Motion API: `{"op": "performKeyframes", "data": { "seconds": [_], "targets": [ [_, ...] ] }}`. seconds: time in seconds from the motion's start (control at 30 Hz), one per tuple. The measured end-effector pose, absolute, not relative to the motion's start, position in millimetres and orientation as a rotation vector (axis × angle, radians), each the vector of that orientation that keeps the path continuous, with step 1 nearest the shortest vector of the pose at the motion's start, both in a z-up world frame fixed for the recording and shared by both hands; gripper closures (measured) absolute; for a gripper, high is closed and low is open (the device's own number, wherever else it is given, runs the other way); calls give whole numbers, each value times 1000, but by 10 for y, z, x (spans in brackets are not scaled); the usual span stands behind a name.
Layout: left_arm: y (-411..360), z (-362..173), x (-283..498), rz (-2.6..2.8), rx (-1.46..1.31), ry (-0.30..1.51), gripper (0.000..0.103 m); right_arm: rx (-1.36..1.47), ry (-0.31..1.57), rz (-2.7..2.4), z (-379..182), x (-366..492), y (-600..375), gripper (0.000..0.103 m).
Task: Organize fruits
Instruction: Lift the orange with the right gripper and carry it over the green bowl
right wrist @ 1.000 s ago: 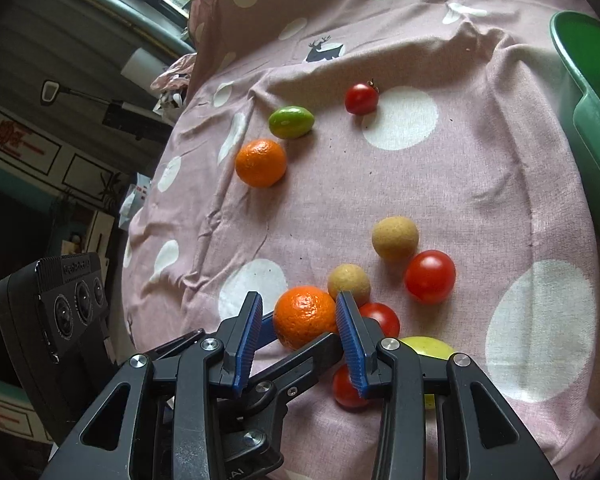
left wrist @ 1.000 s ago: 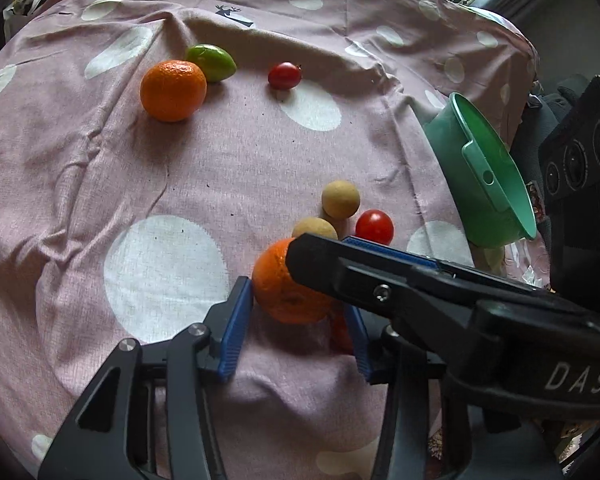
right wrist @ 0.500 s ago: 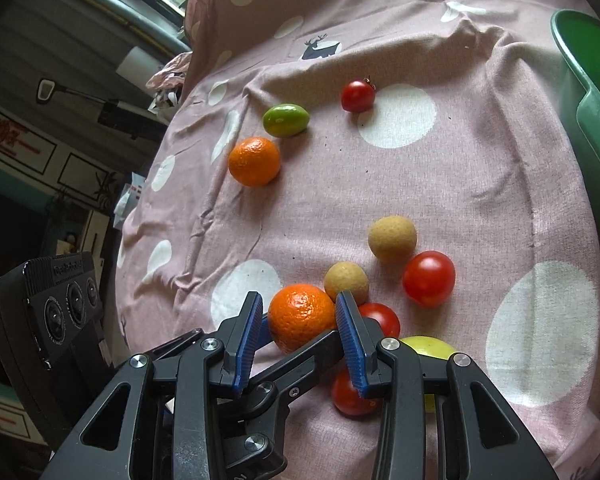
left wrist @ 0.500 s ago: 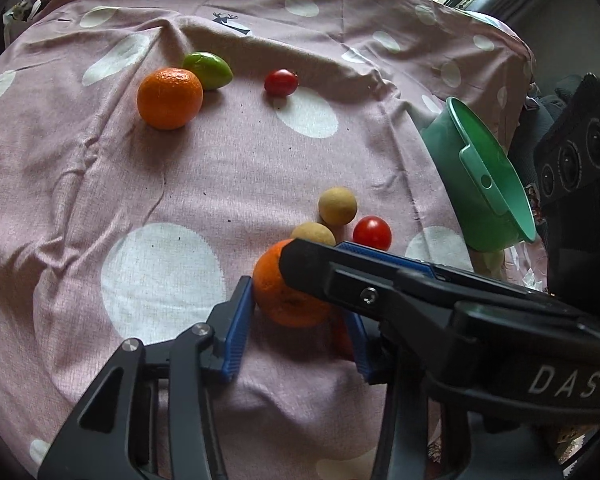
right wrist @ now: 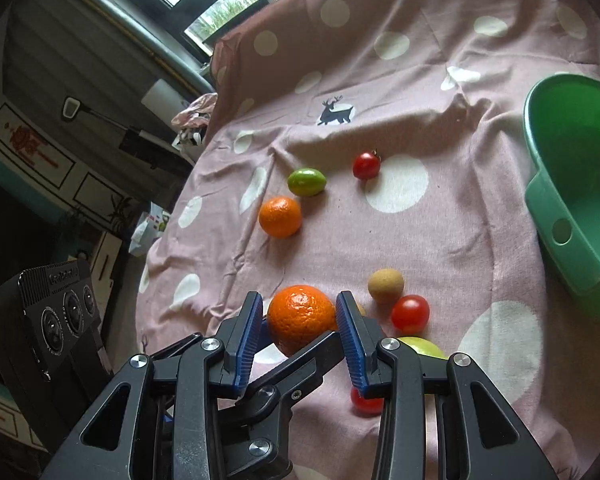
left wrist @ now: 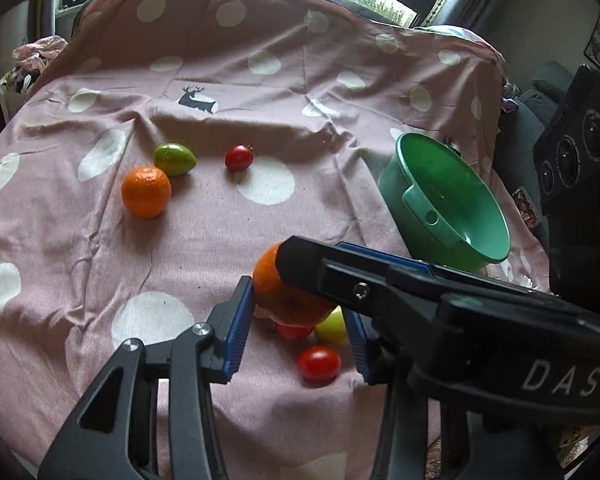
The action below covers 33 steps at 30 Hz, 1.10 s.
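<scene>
**Orange clamped between both grippers above the spotted cloth**

An orange (right wrist: pixel 302 318) is gripped by the right gripper (right wrist: pixel 300 344), its blue pads pressed against both sides of the fruit. The same orange (left wrist: pixel 288 296) is also caught by the left gripper (left wrist: pixel 296 330), whose left pad is seen against it, while the right pad is partly hidden behind the other gripper's black finger. The orange is held clear of the pink spotted cloth (left wrist: pixel 100 260). Beneath and beside it, two red tomatoes (left wrist: pixel 319 363), a yellow-green fruit (left wrist: pixel 334 328), a brown round fruit (right wrist: pixel 385 285) and another tomato (right wrist: pixel 410 313) are left on the cloth. Farther back, a second orange (left wrist: pixel 146 191) is seen touching a green fruit (left wrist: pixel 175 159), with a small tomato (left wrist: pixel 239 157) well apart. A green bowl (left wrist: pixel 488 216) is set at the right edge.
</scene>
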<state>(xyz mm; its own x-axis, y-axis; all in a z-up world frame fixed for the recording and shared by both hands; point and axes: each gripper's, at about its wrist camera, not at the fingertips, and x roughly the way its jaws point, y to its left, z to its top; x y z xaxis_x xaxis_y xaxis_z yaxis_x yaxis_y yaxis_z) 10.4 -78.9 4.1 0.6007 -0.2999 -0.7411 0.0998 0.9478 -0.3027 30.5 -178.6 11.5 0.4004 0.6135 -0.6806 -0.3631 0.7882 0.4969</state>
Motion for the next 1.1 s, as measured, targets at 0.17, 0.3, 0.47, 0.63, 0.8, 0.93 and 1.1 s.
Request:
{"op": "performKeyframes", "data": {
  "seconds": [0.17, 0.3, 0.47, 0.63, 0.8, 0.93, 1.1],
  "targets": [
    [-976, 220, 153, -251, -190, 855, 60, 325, 916, 617, 277, 297, -1987, 61],
    [-1117, 328, 210, -277, -178, 834, 60, 358, 876, 610, 365, 308, -2161, 62],
    [-1326, 421, 278, -310, -155, 814, 60, 382, 833, 586, 451, 320, -2367, 61],
    [-1554, 472, 363, -342, -126, 801, 60, 396, 799, 543, 500, 344, -2559, 61],
    [-1744, 487, 463, -381, -118, 804, 60, 428, 774, 518, 510, 386, -2773, 61],
    [-1893, 492, 535, -409, -94, 800, 60, 447, 761, 489, 515, 401, -2925, 61],
    [-2055, 472, 638, -457, -85, 804, 60, 475, 744, 451, 515, 420, -3119, 61]
  ]
}}
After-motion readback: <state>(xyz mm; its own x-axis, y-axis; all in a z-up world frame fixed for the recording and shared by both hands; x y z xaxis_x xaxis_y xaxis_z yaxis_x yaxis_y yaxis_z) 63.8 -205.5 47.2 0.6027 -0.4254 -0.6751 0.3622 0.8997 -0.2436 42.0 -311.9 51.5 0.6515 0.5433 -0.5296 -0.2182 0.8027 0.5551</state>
